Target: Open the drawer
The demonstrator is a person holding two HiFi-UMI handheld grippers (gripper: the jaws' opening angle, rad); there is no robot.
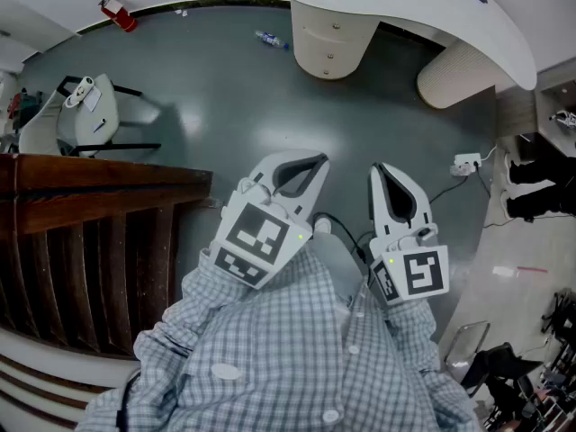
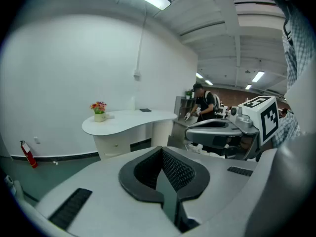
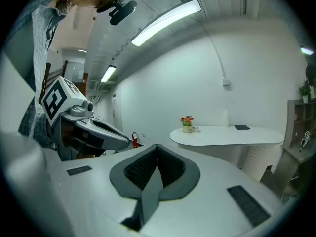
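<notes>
The room has a grey-green floor and plain white walls under strip lights. At its far side stands a white curved desk (image 2: 128, 118) on a rounded pedestal (image 1: 328, 43). A pot of flowers (image 2: 98, 108) and a dark flat thing sit on the desktop. A red fire extinguisher (image 1: 117, 13) stands by the far wall, a chair (image 1: 85, 111) is at the left, and a dark slatted wooden cabinet (image 1: 90, 241) is near left. A power strip (image 1: 466, 163) lies on the floor at the right.

The drawers appear to be in the pedestal, whose front shows seams and small knobs. The upper drawer (image 1: 335, 27) is well apart from both grippers, across bare floor.

The left gripper (image 2: 162, 154) and the right gripper (image 3: 157, 152) are held side by side near the person's checked shirt (image 1: 297, 349). Each has its jaws pressed together with nothing between them.

The drawer front looks stiff and light, and it probably runs on slides, so a straight, even pull should do. The knob is the place to take hold. It is small and smooth, so a pinch could slip off, and the jaws must part first.

No brand, label or readable writing shows. The cubes on the grippers carry only black-and-white square markers.
</notes>
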